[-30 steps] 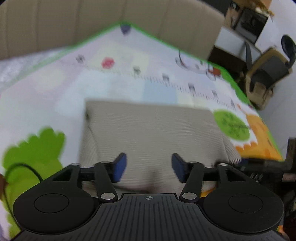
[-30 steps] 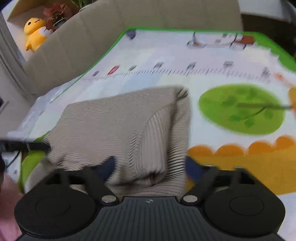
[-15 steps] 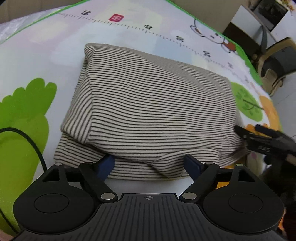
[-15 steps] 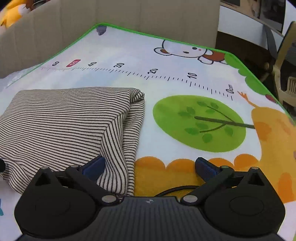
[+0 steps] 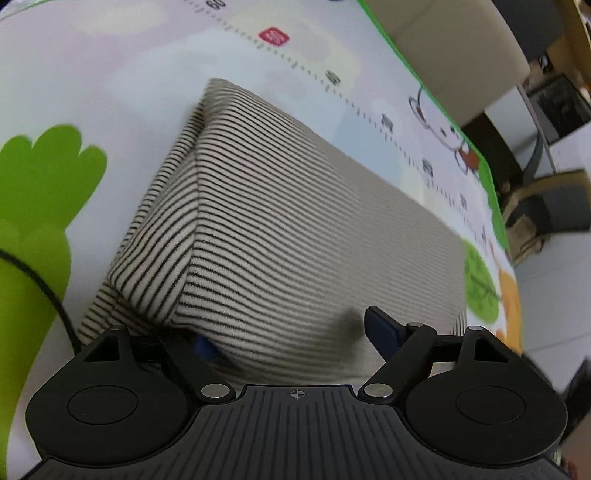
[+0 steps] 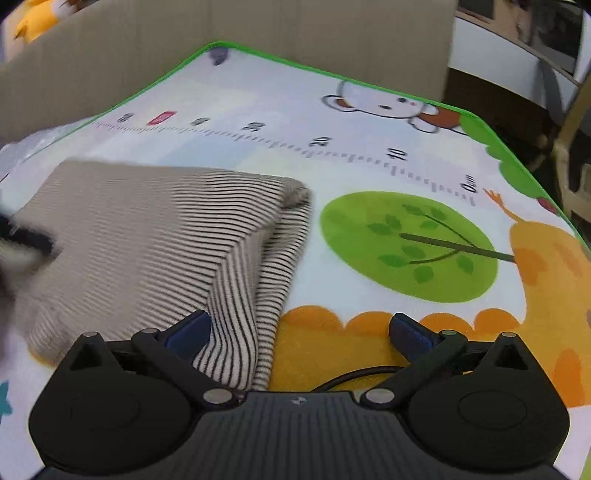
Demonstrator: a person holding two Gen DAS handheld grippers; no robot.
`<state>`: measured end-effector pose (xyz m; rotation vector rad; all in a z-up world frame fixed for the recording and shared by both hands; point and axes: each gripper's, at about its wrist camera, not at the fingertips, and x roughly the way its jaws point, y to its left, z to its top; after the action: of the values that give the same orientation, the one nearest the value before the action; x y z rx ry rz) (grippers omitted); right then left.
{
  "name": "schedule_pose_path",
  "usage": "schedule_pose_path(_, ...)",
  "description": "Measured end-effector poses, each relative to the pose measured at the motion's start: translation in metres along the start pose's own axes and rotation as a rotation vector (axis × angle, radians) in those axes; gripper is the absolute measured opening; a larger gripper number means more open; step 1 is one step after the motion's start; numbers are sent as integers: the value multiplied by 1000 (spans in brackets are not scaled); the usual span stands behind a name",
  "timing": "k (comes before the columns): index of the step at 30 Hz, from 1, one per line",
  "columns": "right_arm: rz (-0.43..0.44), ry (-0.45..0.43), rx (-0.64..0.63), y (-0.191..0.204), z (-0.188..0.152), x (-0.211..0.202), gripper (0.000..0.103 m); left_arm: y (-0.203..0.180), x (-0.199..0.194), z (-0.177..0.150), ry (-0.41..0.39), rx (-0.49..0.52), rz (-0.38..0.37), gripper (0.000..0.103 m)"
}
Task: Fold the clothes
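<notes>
A beige garment with thin black stripes (image 5: 295,229) lies folded in a thick bundle on the printed play mat (image 5: 122,74). My left gripper (image 5: 291,338) is open at the bundle's near edge; its left finger is tucked under the fabric and its right finger rests above it. In the right wrist view the same garment (image 6: 147,236) lies to the left. My right gripper (image 6: 301,334) is open at the bundle's right near corner, with the left finger against the striped folds and the right finger over bare mat (image 6: 369,155).
A black cable (image 5: 44,288) runs across the mat at the left, and another (image 6: 354,374) lies under my right gripper. A beige padded backrest (image 6: 258,26) borders the mat's far side. Chairs and furniture (image 5: 546,206) stand beyond the right edge.
My left gripper has pushed in closer and lower, its left finger sliding under the bundle. My right gripper has closed in on the bundle's corner. The garment's near edge has lifted slightly.
</notes>
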<state>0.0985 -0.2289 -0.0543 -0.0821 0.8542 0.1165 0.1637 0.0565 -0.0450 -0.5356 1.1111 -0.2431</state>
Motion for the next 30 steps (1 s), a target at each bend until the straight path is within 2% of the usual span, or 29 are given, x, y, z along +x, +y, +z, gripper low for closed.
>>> schedule_pose_path(5,84,-19,-162,29,-4,-20,103,4,7,28,-103,40,-4,84)
schedule_pose_path(8,128,-82,-265,43,2,-40,103,11,13,49,-141,41,-17,85)
schedule_pose_path(10,167,-124,-243,39,14,-53,103,12,14,59,-183,75,14,86)
schedule_pose_path(12,195,-161,-161,29,30,-61,103,13,15,67,-229,115,60,86)
schedule_pose_path(14,182,-194,-36,14,43,-55,103,16,12,70,-243,100,63,86)
schedule_pose_path(16,133,-203,81,0,56,-38,103,19,8,71,-256,86,62,86)
schedule_pose_path(18,58,-165,99,-5,67,-11,103,16,-7,65,-260,82,44,87)
schedule_pose_path(20,-20,-114,39,-6,73,17,103,12,-21,58,-260,83,25,91)
schedule_pose_path(22,-72,-11,-71,3,73,46,103,5,-31,44,-224,99,-8,94)
schedule_pose_path(24,-87,70,-162,15,66,65,103,-1,-32,30,-145,106,-71,95)
schedule_pose_path(27,-134,61,-184,25,59,60,103,-14,-20,11,-24,130,-151,95)
schedule_pose_path(30,-154,84,-204,34,54,51,103,-26,-1,3,47,175,-168,93)
